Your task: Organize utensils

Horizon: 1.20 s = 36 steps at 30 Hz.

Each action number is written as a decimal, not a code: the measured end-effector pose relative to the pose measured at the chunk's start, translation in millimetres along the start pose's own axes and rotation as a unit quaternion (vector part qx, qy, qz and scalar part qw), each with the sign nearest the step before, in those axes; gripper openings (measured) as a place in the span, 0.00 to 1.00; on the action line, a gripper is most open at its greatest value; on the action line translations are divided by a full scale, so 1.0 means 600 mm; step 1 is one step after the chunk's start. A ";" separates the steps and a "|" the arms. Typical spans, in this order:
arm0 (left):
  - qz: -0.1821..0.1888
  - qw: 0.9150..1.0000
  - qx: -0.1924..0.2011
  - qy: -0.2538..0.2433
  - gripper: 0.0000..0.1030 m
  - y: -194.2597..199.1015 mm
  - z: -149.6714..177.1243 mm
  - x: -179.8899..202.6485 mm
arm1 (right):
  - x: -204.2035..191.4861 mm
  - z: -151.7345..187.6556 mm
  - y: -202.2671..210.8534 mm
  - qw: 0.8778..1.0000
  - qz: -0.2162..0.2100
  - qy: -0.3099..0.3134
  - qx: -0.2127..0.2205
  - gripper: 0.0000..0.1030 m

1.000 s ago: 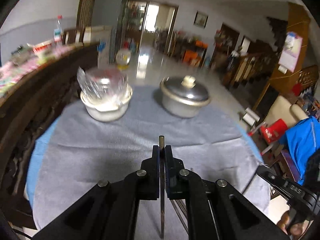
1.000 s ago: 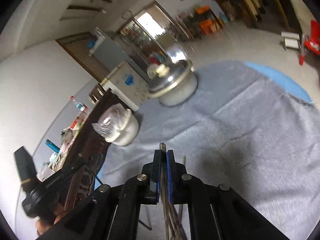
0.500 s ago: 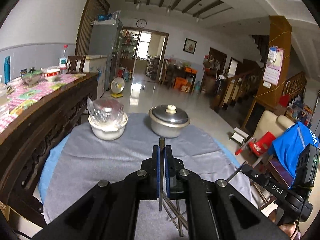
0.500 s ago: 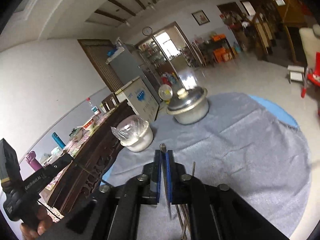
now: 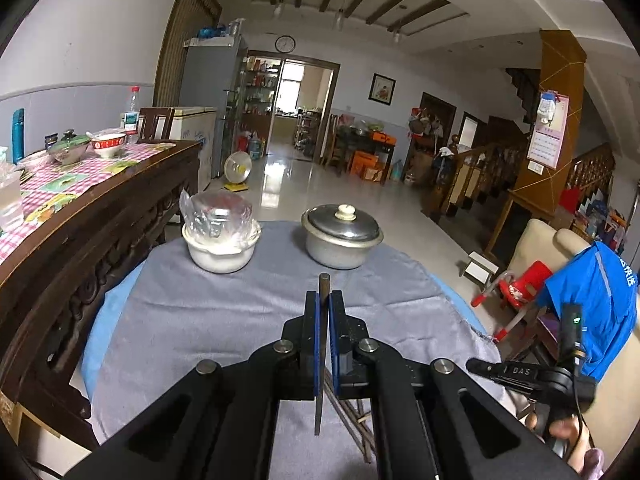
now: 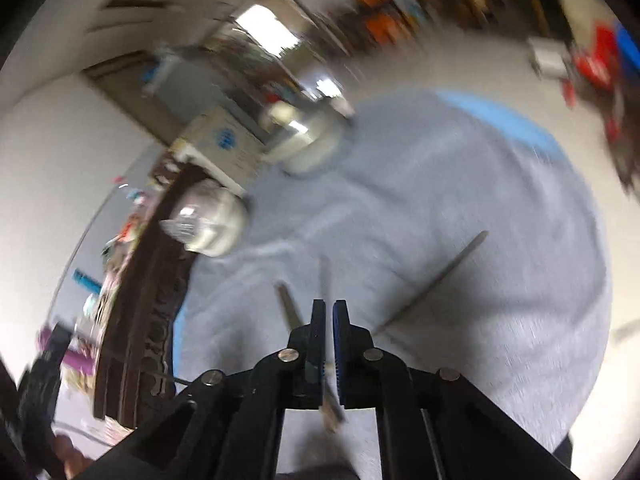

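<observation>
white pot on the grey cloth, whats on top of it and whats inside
A crumpled clear plastic bag sits on top of the white pot, bulging above its rim. The bag covers the opening, so whatever the pot holds cannot be seen.

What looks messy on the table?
The chopsticks lie scattered on the grey cloth, pointing different ways instead of lying side by side. Another chopstick is pinched in the left gripper, apart from them.

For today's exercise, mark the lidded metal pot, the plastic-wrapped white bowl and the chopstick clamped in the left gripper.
lidded metal pot [image 5: 342, 236], left wrist view, on its lid.
plastic-wrapped white bowl [image 5: 219, 256], left wrist view, on its outer wall.
chopstick [image 5: 323, 286], left wrist view, near its tip.
</observation>
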<state>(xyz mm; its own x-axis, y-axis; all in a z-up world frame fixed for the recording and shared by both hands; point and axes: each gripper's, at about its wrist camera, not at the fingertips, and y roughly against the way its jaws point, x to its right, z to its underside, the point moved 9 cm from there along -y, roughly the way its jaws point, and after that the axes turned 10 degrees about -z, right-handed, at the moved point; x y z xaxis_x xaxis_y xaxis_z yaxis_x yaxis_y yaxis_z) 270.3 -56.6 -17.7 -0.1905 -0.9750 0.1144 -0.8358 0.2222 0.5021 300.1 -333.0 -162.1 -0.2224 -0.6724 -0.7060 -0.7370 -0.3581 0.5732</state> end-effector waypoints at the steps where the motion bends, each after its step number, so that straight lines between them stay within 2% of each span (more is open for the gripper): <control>1: 0.001 1.000 -0.001 0.001 0.04 -0.002 0.002 -0.001 | 0.023 -0.001 -0.005 1.000 0.005 -0.023 -0.005 0.21; 2: 0.002 1.000 -0.002 0.001 0.04 -0.004 0.003 -0.001 | 0.052 -0.005 -0.012 0.998 0.014 -0.053 -0.009 0.35; 3: 0.001 1.000 -0.001 0.002 0.04 -0.005 0.003 -0.001 | 0.079 -0.012 -0.020 0.997 0.021 -0.078 -0.009 0.39; 8: 0.006 1.000 -0.001 0.005 0.04 -0.005 0.009 -0.004 | 0.155 -0.047 -0.065 0.988 0.075 -0.131 -0.017 0.40; 13: 0.010 1.000 -0.009 0.010 0.04 -0.013 0.015 -0.011 | 0.193 -0.090 -0.096 0.981 0.117 -0.155 -0.006 0.40; 15: 0.011 1.000 -0.008 0.010 0.04 -0.014 0.014 -0.012 | 0.205 -0.098 -0.114 0.977 0.129 -0.170 -0.014 0.40; 16: 0.012 1.000 -0.007 0.010 0.04 -0.015 0.014 -0.014 | 0.212 -0.102 -0.123 0.973 0.148 -0.174 -0.020 0.39; 19: 0.016 1.000 -0.005 0.011 0.04 -0.017 0.014 -0.016 | 0.220 -0.106 -0.148 0.968 0.179 -0.171 -0.038 0.30; 23: 0.018 1.000 -0.004 0.011 0.04 -0.020 0.015 -0.022 | 0.217 -0.097 -0.188 0.957 0.239 -0.148 -0.076 0.28; 27: 0.017 1.000 -0.005 0.014 0.04 -0.021 0.015 -0.028 | 0.201 -0.098 -0.210 0.942 0.316 -0.069 -0.084 0.22; 28: 0.017 1.000 -0.006 0.015 0.04 -0.022 0.016 -0.029 | 0.198 -0.098 -0.214 0.939 0.330 -0.047 -0.084 0.18; 31: 0.016 1.000 -0.008 0.020 0.04 -0.020 0.018 -0.035 | 0.189 -0.096 -0.222 0.937 0.339 -0.002 -0.081 0.09; 32: 0.015 1.000 -0.009 0.020 0.04 -0.018 0.019 -0.035 | 0.185 -0.094 -0.225 0.942 0.326 0.005 -0.078 0.06; 36: 0.012 1.000 -0.007 0.016 0.04 -0.009 0.021 -0.033 | 0.162 -0.086 -0.208 0.962 0.266 0.018 -0.052 0.06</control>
<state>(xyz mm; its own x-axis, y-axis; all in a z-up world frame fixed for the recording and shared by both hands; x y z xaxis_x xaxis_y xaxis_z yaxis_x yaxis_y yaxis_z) 272.3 -38.6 -33.4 -0.1933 -0.9691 0.1533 -0.8238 0.2452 0.5111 403.3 -386.8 -280.8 -0.5272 -0.7994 -0.2882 -0.4568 -0.0194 0.8894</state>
